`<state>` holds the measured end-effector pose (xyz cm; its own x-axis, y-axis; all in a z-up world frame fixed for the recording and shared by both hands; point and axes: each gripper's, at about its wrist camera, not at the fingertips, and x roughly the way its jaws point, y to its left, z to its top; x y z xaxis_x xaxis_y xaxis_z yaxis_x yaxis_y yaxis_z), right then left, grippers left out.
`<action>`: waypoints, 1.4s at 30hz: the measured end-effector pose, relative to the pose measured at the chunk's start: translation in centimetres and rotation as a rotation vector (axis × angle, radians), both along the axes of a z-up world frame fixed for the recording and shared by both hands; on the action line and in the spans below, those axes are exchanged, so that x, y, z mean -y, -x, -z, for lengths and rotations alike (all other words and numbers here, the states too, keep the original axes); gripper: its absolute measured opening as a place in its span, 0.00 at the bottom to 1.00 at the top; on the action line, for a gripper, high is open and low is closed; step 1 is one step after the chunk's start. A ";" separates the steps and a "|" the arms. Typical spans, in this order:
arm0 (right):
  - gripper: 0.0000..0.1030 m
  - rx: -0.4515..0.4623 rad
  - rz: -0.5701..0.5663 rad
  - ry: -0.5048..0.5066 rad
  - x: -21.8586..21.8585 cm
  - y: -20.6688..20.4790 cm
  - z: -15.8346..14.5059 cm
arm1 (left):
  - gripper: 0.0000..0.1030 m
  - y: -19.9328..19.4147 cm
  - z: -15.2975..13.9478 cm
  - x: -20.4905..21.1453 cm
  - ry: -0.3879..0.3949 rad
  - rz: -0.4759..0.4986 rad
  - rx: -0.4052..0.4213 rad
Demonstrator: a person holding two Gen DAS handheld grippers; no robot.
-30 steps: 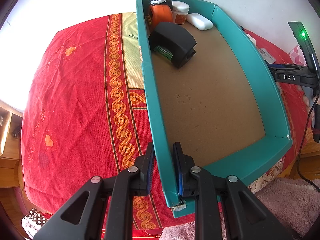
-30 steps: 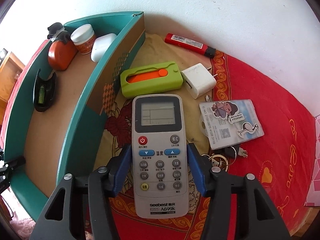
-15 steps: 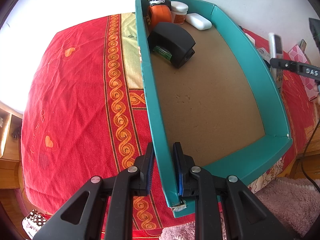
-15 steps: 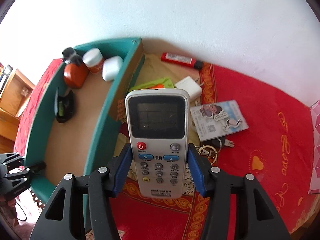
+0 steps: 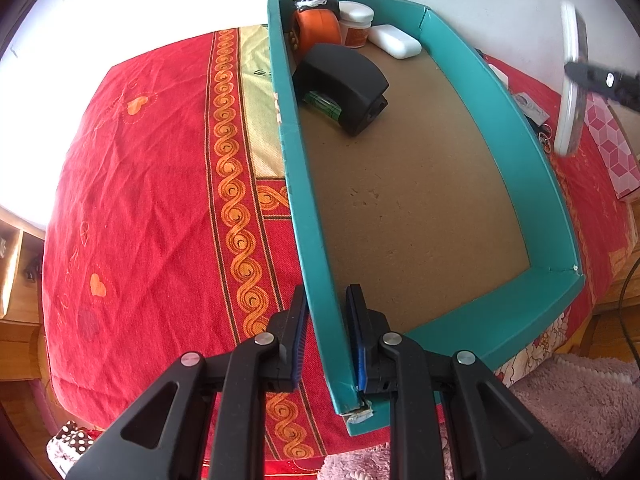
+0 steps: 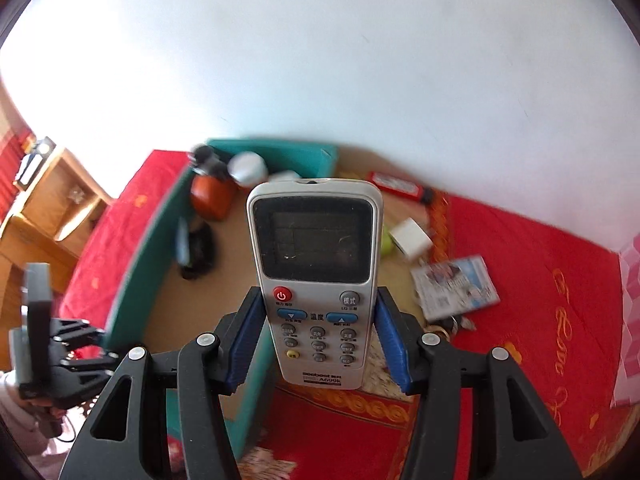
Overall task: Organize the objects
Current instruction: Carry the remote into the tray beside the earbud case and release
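two grippers at work, one remote on its way to the box

we are holding the teal box (image 5: 496, 92) steady with the left gripper (image 5: 326, 336), its jaws pressed together on the box's near side wall close to the corner. we are carrying the white remote (image 6: 316, 276) in the right gripper (image 6: 320, 340), the blue pads pinching its lower half across the button area, screen end pointing away from us. in the left wrist view the remote is hanging in the air beyond the box's far long wall, off the red cloth (image 5: 152, 208).

inside the box, at its far end, we are seeing an orange toy (image 5: 318, 30), a small jar (image 5: 356, 26), a white case (image 5: 394, 42) and a black holder (image 5: 344, 80), all bunched together. most of the box's brown floor is bare on the near side of that group.

outside the box, on the cloth past its far wall, a white charger (image 6: 410, 236), a card (image 6: 456, 288), a red marker (image 6: 396, 188) and a bit of something green are waiting.

to do this step well, we are judging that the remote should clear the wall's top edge fully before coming down, then be laid flat on the bare floor, lengthwise with the box and apart from the black holder. the grip sits low on the remote, so the screen end may dip; keeping it level matters. the left gripper should be pinching the wall throughout so the light box is not sliding.
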<state>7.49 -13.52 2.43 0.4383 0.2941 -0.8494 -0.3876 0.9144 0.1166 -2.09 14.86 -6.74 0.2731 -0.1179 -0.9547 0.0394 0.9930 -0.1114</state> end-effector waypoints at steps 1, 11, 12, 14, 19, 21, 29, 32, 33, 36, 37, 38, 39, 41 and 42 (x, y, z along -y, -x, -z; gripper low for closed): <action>0.54 0.005 -0.012 -0.011 -0.9 -0.2 -0.2 | 0.18 -0.1 0.0 0.0 -0.001 0.002 -0.001; 0.54 -0.045 -0.126 -0.047 -7.9 -1.4 0.1 | 0.18 -0.3 -0.1 0.4 0.005 -0.004 0.009; 0.54 -0.060 -0.126 -0.037 -8.4 -1.7 0.6 | 0.18 -0.3 -0.2 0.3 0.007 -0.007 0.011; 0.54 -0.100 -0.124 -0.029 -9.0 -2.3 1.8 | 0.18 -0.2 -0.2 0.2 0.009 -0.012 0.014; 0.54 -0.171 -0.127 0.037 -10.1 -3.7 5.4 | 0.18 0.1 -0.4 0.0 0.015 -0.019 0.019; 0.54 -0.190 -0.133 0.065 -10.6 -4.3 6.6 | 0.18 0.1 -0.3 -0.1 0.017 -0.020 0.020; 0.54 -0.218 -0.152 0.126 -12.4 -6.1 9.6 | 0.18 0.4 -0.3 -0.3 0.017 -0.019 0.021; 0.54 -0.216 -0.161 0.145 -13.4 -6.3 9.9 | 0.18 0.4 -0.3 -0.3 0.017 -0.018 0.020; 0.54 -0.216 -0.159 0.152 -13.8 -6.7 10.3 | 0.18 0.4 -0.3 -0.3 0.016 -0.018 0.020; 0.54 -0.204 -0.164 0.181 -14.9 -7.1 10.6 | 0.18 0.4 -0.3 -0.3 0.016 -0.019 0.020; 0.54 -0.200 -0.164 0.191 -15.0 -7.4 10.6 | 0.18 0.4 -0.3 -0.3 0.017 -0.019 0.020; 0.54 -0.194 -0.165 0.204 -15.4 -7.6 10.8 | 0.18 0.4 -0.4 -0.2 0.017 -0.020 0.020; 0.54 -0.188 -0.167 0.218 -16.0 -7.8 11.0 | 0.18 0.4 -0.4 -0.2 0.018 -0.021 0.021; 0.54 -0.184 -0.171 0.226 -16.6 -8.0 11.1 | 0.18 0.4 -0.4 -0.3 0.019 -0.023 0.021; 0.54 -0.187 -0.172 0.228 -16.9 -8.1 11.2 | 0.18 0.4 -0.4 -0.3 0.019 -0.024 0.021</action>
